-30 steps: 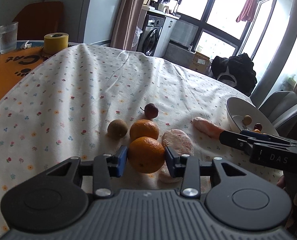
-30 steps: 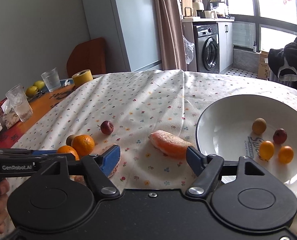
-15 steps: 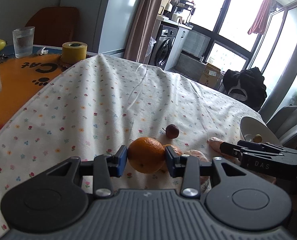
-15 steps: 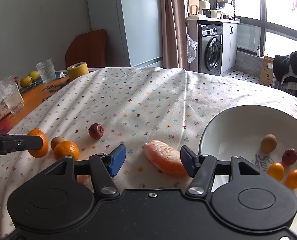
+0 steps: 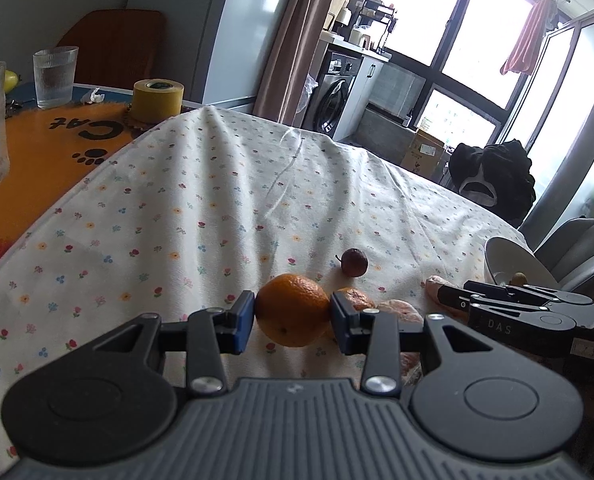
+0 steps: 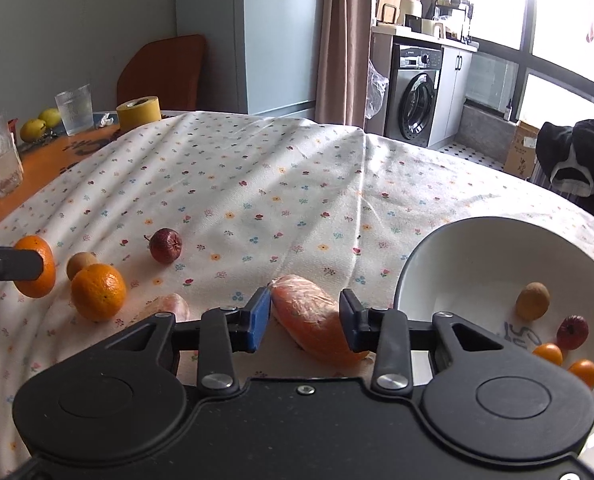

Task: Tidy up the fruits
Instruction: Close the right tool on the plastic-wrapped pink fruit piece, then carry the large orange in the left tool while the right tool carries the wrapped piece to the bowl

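Right now my left tongs (image 5: 292, 316) are clamped on an orange (image 5: 292, 310), pads on its two sides at the widest part, and it hangs just above the flowered cloth of the bench (image 5: 201, 216). I judge it firm and fairly heavy for its size, with a dimpled skin that grips well, so a hold across the middle should do. My right tongs (image 6: 305, 320) stand wide, straddling a wrapped orange-pink piece (image 6: 315, 320) that lies on the cloth; whether the pads touch it I cannot tell. It looks soft and its wrapping slippery, so I would close gently on its thick middle. Beyond, in the right view, sit a second orange (image 6: 98, 297), a small brown fruit (image 6: 80, 265) and a dark red one (image 6: 166, 245). A white bowl (image 6: 465, 240) at the right already holds four small fruits.
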`<state>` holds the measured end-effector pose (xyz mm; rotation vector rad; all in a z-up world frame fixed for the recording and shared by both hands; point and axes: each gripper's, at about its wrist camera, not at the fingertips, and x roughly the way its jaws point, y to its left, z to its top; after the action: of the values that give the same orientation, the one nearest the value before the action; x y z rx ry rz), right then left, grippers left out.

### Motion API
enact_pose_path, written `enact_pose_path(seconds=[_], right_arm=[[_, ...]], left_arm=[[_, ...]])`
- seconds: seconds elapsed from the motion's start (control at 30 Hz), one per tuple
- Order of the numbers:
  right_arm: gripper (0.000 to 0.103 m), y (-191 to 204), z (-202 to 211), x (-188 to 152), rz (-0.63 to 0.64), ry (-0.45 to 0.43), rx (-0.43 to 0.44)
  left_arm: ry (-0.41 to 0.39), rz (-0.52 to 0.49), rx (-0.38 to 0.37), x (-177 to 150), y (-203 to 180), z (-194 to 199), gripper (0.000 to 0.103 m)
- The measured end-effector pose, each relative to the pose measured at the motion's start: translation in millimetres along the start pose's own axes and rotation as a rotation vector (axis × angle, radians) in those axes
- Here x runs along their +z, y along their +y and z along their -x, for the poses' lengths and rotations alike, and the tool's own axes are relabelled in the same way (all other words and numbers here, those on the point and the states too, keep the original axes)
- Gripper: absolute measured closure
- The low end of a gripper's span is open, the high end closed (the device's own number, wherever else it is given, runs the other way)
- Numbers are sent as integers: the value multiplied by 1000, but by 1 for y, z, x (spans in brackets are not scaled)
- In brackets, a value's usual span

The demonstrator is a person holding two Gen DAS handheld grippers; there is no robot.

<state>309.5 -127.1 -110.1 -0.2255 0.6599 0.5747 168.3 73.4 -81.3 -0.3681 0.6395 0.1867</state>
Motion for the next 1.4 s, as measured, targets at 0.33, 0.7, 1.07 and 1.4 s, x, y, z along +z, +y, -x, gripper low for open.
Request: enact_pose_path(seconds=[0.33,0.7,1.07,1.4], right_arm=[[64,4,13,3,-30,2,114],[52,4,-6,2,29,18,39],[51,13,-9,3,35,71,53],[59,15,-2,0,5,78,45]], left_arm=[[-3,-2,-8,0,0,3,64],[1,5,-2,0,1,-1,64],[0,8,-5,-1,4,1,64],[-1,17,-11,-4,6,5,64]])
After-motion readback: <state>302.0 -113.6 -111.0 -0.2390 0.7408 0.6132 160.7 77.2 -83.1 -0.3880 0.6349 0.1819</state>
